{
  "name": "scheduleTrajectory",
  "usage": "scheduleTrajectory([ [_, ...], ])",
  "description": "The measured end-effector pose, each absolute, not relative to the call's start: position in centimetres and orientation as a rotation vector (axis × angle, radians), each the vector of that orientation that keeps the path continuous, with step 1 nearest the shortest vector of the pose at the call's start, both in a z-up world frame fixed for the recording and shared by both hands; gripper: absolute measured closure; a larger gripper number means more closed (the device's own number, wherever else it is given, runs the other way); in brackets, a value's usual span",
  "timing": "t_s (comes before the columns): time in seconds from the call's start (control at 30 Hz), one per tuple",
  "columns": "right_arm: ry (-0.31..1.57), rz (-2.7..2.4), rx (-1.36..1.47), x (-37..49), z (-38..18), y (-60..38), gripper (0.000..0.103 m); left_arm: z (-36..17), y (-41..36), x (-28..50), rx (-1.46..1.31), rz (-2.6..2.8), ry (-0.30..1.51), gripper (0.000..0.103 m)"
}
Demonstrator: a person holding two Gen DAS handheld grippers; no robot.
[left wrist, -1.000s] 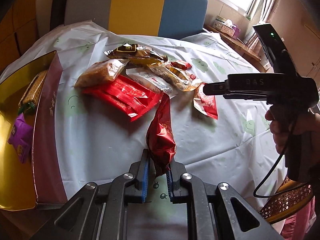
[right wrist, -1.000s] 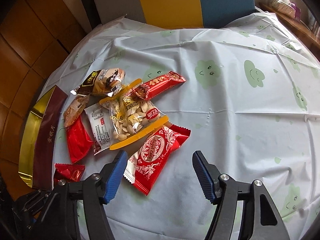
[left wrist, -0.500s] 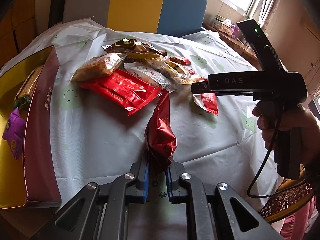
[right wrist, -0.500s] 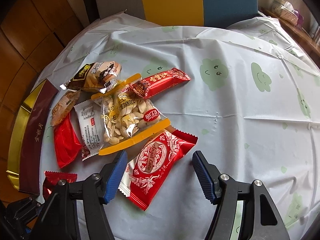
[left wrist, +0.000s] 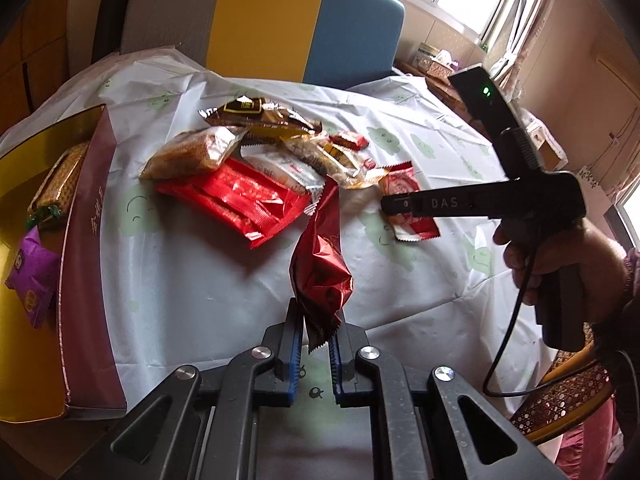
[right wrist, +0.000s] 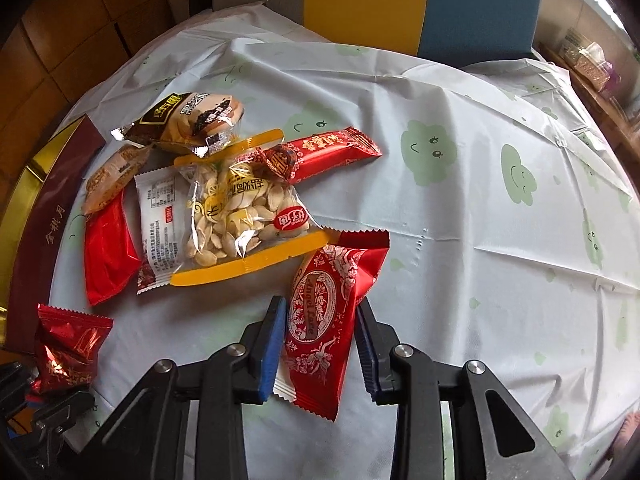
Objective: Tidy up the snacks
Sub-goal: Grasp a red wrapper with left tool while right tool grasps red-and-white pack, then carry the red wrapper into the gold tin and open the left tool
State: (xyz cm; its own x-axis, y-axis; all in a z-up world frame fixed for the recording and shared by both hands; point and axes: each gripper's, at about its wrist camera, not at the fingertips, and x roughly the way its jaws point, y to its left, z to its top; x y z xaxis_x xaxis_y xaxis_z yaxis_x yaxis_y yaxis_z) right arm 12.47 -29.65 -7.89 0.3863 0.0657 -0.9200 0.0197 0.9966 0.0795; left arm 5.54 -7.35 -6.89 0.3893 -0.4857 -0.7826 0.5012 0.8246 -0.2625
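My left gripper (left wrist: 314, 344) is shut on a shiny dark-red foil snack packet (left wrist: 322, 264), held just above the tablecloth; the packet also shows in the right wrist view (right wrist: 70, 344). My right gripper (right wrist: 320, 344) is open, its blue pads on either side of a red and white patterned wafer packet (right wrist: 324, 320) lying on the table, not pressing on it. A pile of snacks lies beyond: a clear seed bag with yellow edges (right wrist: 244, 212), a brown biscuit pack (right wrist: 192, 120), a long red bar (right wrist: 328, 148), a flat red pack (left wrist: 240, 200).
A gold box with maroon sides (left wrist: 86, 248) stands at the left and holds a purple packet (left wrist: 30, 276) and a golden cracker pack (left wrist: 56, 184). A grey, yellow and blue chair back (left wrist: 264, 20) rises behind the table. A wicker chair (left wrist: 560, 396) is at the right.
My right gripper moved forward and lowered around the red patterned packet and its jaws narrowed. My left gripper kept hold of the foil packet, and the view shifted slightly.
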Motion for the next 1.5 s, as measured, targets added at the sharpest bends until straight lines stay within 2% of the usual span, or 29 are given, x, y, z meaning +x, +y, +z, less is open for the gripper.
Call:
scheduleTrajectory([
  [0.37, 1.162, 0.036, 0.043, 12.2, -8.0, -29.5, 0.068, -3.8, -4.6, 5.8, -0.068, -0.604, 0.934, 0.092],
  [0.7, 1.153, 0.034, 0.014, 12.1, -8.0, -29.1, 0.067, -0.6, 4.0, 7.2, -0.186, -0.423, 0.865, 0.092],
  [0.93, 1.149, 0.033, 0.006, 12.0, -7.9, -29.0, 0.067, -2.1, 8.9, 7.2, -0.228, -0.299, 0.883, 0.092],
  [1.17, 1.148, 0.034, 0.006, 12.0, -7.9, -29.1, 0.067, -3.7, 9.5, 7.3, -0.245, -0.283, 0.922, 0.091],
  [1.5, 1.148, 0.035, 0.006, 12.0, -8.0, -29.1, 0.067, -4.9, 9.2, 8.0, -0.264, -0.270, 0.970, 0.080],
])
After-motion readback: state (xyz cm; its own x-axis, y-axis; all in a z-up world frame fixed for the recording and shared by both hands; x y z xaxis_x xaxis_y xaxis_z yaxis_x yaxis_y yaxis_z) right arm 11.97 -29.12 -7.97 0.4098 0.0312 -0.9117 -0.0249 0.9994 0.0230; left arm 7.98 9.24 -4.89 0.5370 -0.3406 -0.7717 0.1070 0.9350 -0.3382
